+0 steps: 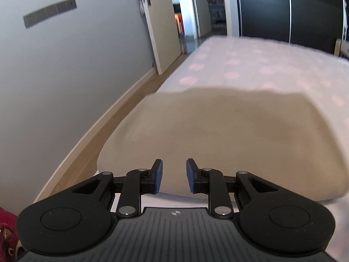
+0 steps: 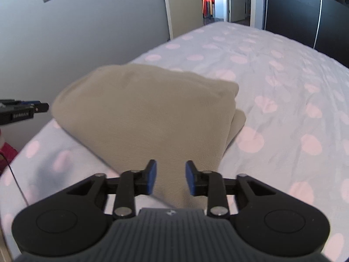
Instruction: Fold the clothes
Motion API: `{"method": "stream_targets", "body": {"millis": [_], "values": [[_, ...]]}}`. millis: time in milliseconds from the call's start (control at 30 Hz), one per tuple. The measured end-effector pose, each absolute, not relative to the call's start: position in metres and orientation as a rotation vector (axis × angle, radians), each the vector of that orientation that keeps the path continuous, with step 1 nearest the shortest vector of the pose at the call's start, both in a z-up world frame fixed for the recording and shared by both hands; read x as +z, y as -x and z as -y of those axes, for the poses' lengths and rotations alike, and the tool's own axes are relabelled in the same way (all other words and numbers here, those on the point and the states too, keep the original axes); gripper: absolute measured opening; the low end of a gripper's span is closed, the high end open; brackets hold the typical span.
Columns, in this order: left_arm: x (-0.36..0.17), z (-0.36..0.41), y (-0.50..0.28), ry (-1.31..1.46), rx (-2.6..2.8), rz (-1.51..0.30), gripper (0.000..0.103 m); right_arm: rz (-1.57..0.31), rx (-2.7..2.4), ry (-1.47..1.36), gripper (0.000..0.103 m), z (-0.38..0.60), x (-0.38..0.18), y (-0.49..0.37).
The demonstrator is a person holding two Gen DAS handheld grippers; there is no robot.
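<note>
Polka-dot bedding [image 2: 283,91] carries a folded beige garment [image 2: 148,113] near the bed's wall-side edge. Both the left gripper [image 1: 174,175] and right gripper [image 2: 170,177] hover over the garment's near edge, jaws narrowly parted, gripping nothing.

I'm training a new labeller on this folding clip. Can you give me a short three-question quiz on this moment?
1. True or false: the beige garment lies folded on the dotted bedsheet.
2. What pattern does the bedsheet carry? A) stripes B) pink dots C) checks
3. Is anything pressed between the pads of the right hand-held gripper?

Key: 1 true. 2 B. 3 No; its jaws stand apart over the garment's near corner, as do those of the left hand-held gripper.
</note>
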State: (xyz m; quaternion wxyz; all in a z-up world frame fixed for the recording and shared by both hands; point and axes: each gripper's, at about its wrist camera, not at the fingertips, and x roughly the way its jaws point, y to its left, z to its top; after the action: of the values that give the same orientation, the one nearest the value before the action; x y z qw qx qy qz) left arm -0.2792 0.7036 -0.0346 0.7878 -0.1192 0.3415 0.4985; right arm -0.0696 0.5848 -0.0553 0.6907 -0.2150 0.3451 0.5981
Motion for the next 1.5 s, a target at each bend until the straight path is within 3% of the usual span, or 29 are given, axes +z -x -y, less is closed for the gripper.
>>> {"method": "stream_targets", "body": {"millis": [100,133,167,433,567,967,1100,1500], "values": [[-0.005,-0.658,0.278,0.274,1.06,-0.684,0.039,-0.748,1.349,0.469,0.044,-0.562,-0.025,0.078],[0.004,-0.642,0.277,0.276,1.052,-0.67,0.052,-0.742,1.349,0.461,0.046,-0.554,-0.016,0.08],[0.013,-0.627,0.277,0.279,1.045,-0.656,0.056,-0.737,1.353,0.45,0.048,-0.544,-0.006,0.083],[0.066,-0.537,0.266,0.325,1.071,-0.614,0.064,-0.675,1.379,0.392,0.061,-0.469,0.051,0.107],[0.072,-0.504,0.265,0.321,1.101,-0.604,0.075,-0.634,1.364,0.372,0.068,-0.433,0.064,0.121],[0.069,-0.431,0.283,0.386,1.149,-0.543,0.075,-0.668,1.268,0.28,0.074,-0.353,0.054,0.144],[0.06,-0.423,0.288,0.404,1.172,-0.557,0.075,-0.647,1.247,0.276,0.079,-0.335,0.05,0.153],[0.034,-0.41,0.284,0.438,1.139,-0.622,0.075,-0.637,1.252,0.285,0.081,-0.323,0.035,0.164]]}}
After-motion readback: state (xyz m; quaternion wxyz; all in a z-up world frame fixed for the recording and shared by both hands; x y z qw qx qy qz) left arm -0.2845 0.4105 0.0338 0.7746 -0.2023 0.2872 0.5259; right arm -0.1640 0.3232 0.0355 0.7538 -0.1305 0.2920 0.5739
